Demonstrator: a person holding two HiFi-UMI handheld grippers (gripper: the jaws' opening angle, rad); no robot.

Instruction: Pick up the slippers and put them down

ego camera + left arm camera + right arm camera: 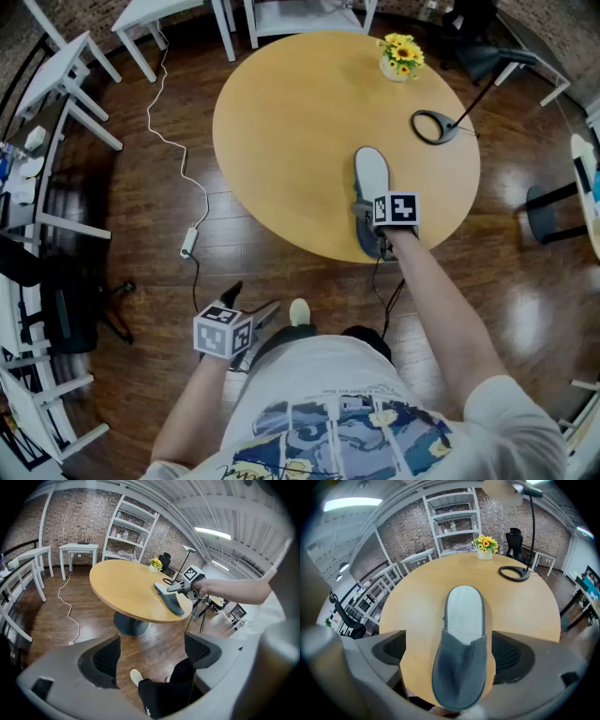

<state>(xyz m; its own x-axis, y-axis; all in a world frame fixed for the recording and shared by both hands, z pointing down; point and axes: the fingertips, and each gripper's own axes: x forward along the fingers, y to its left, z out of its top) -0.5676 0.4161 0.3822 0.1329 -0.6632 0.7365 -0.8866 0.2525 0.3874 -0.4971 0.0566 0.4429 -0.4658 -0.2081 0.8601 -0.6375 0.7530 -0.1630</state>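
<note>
Grey slipper (pixel 459 667) lies on table (pixel 412 606) between the right gripper's (pixel 449 644) spread fingers (pixel 389 651).

A grey slipper (pixel 371 174) lies on a round wooden counter (pixel 281 141), with the right gripper (pixel 380 221) at its near end by the counter's edge. The left gripper (pixel 251 302) hangs over the dark floor (pixel 159 234). Yellow flowers (pixel 400 54) and a lamp base (pixel 431 126) stand farther back.

Office-like studio, brick wall (pixel 70 522), white shelving (pixel 129 531), white desks (pixel 78 548), office chair (pixel 514 538), round table (pixel 281 122)
</note>
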